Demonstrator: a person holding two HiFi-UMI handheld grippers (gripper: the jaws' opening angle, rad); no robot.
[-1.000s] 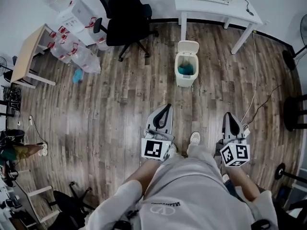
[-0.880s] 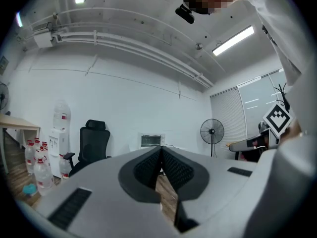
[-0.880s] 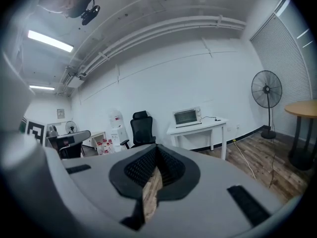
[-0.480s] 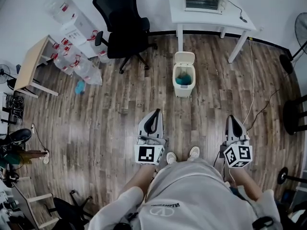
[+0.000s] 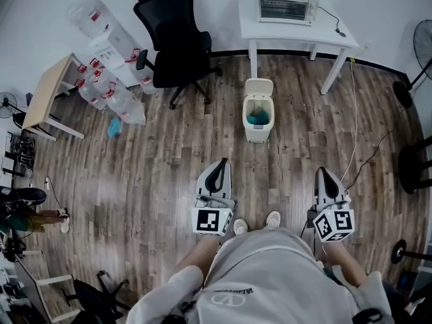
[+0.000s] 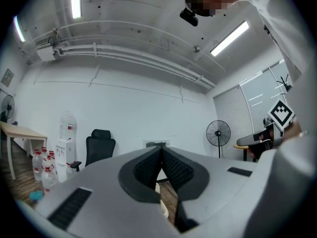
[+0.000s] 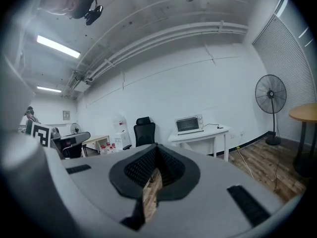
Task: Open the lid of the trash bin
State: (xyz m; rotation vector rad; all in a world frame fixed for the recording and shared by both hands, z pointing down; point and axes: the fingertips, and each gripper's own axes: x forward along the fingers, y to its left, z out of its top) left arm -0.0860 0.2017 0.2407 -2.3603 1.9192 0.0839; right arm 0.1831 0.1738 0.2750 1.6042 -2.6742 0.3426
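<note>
The cream-white rectangular plastic trash bin (image 5: 257,135) stands on the brown wood-plank floor (image 5: 155,160) just in front of the white table (image 5: 270,34) that carries a silver toaster oven (image 5: 284,9), well ahead of both grippers. Its hinged lid (image 5: 258,87) is raised toward the table, with something blue-green showing inside. The left gripper (image 5: 217,169) and the right gripper (image 5: 325,176) are held low near the person's white shoes (image 5: 273,217) – each with its jaws closed tip to tip on nothing – and a black office chair (image 5: 174,42) stands to the bin's left.
</note>
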